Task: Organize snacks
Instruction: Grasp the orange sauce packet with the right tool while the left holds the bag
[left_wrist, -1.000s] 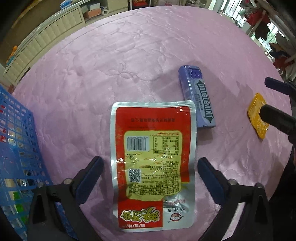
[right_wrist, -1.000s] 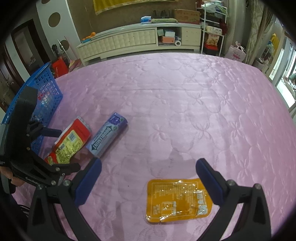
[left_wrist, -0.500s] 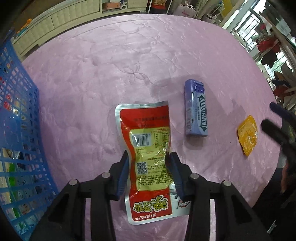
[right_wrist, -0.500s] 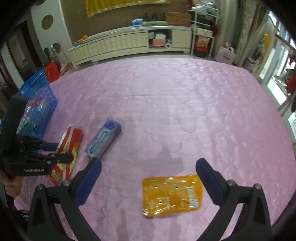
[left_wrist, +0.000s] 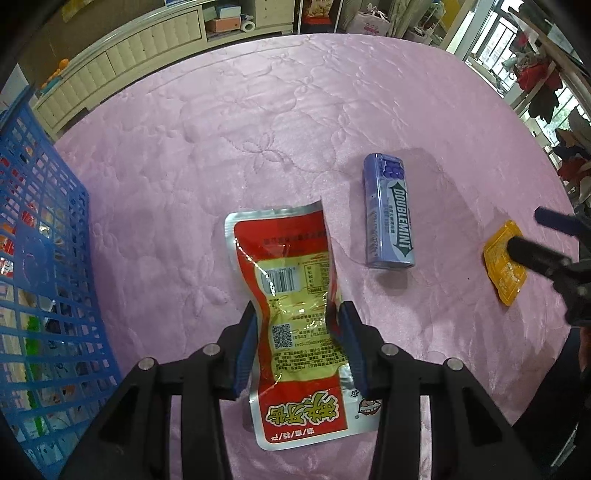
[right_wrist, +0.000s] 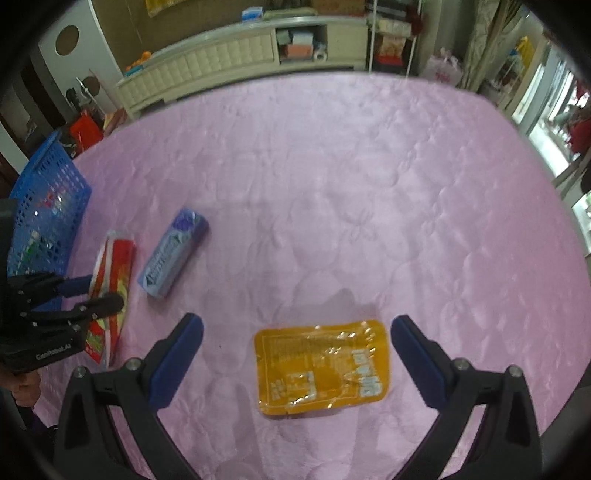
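Left gripper clamped on a red and yellow snack pouch, blue pads pressing its two long edges so the foil buckles inward at the waist; far end of the pouch curled up off the pink quilted tablecloth, near end hanging below the pads; blue mesh basket close by on the pouch's left, packets showing through its wall; purple Doublemint gum pack lying flat just to the pouch's right, apart from it; right gripper spread wide, fingers either side of an orange sachet flat on the cloth, pads clear of its edges; pale cabinet beyond the table.
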